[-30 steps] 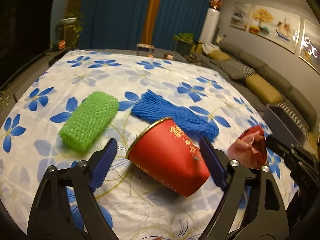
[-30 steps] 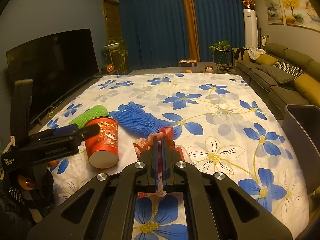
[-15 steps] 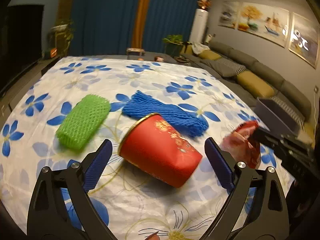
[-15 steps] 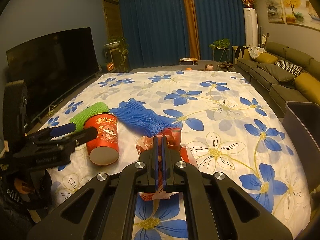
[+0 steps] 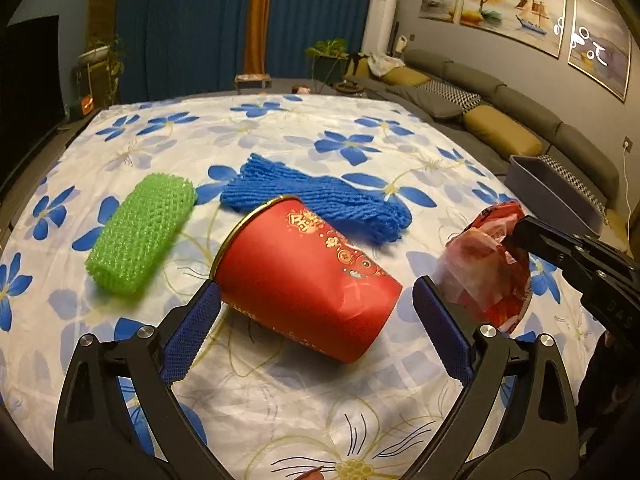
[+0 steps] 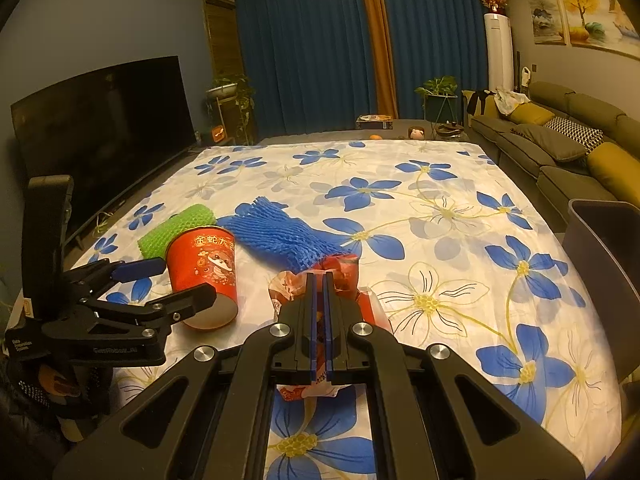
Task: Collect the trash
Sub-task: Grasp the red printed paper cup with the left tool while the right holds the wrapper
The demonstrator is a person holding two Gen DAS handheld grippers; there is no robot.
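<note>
Trash counts four: one red cup (image 5: 304, 276) between the gaping left hand-held gripper (image 5: 316, 312), two foam nets, one wrapper (image 6: 344, 276) clamped by the right hand-held gripper (image 6: 319, 280).

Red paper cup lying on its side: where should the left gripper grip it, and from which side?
Grip the red paper cup across its side wall at mid-body, coming from above and the near side. It lies tipped on the floral sheet, and the open left gripper already straddles it. Squeeze lightly; thin paper probably crumples.

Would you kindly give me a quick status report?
Left gripper open around red cup, not gripping. Right gripper shut on red wrapper. Nothing in the way.
</note>
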